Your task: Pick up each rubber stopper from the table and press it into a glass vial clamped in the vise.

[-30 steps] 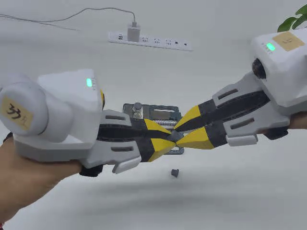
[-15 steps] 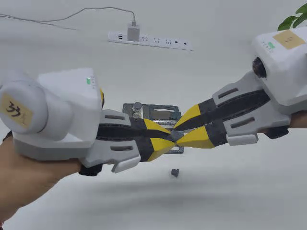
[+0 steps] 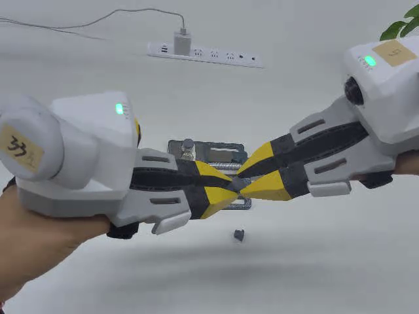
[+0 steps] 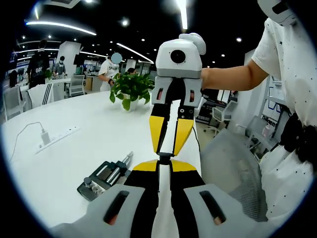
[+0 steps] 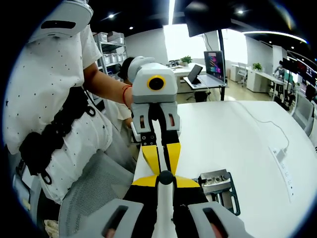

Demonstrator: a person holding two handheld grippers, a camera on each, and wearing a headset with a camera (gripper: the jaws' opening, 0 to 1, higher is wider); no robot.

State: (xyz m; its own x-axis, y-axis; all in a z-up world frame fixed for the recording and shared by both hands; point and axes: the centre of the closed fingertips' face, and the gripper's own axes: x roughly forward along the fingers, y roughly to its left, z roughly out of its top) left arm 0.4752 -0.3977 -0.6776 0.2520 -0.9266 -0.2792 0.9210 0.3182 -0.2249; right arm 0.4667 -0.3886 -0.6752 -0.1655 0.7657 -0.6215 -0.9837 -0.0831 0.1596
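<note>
Left gripper (image 3: 236, 186): reaching in from the left of the head view, roughly level, gripped from behind by a hand (image 3: 39, 239); jaws narrow, tips nose to nose with the opposite pair; whether clamped on anything, cannot tell

Right gripper (image 3: 244, 183): reaching in from the right, sloping down toward the centre; jaws narrow, pinching the held stopper (image 5: 166, 177), small, dark and round, at the very tips

Meeting point of both pairs: raised above the white table (image 3: 327, 261), in front of the vise (image 3: 216, 154)

Loose stopper (image 3: 238, 235): dark, lying on the table on the near side of the vise, apart from it, below the joined tips

Vial (image 3: 188, 153): upright at the left end of the vise, grey plug on top

Power strip (image 3: 204, 55): far side of the table, one charger plugged in

Plant (image 3: 399, 29): upper right corner, leaves only
</note>
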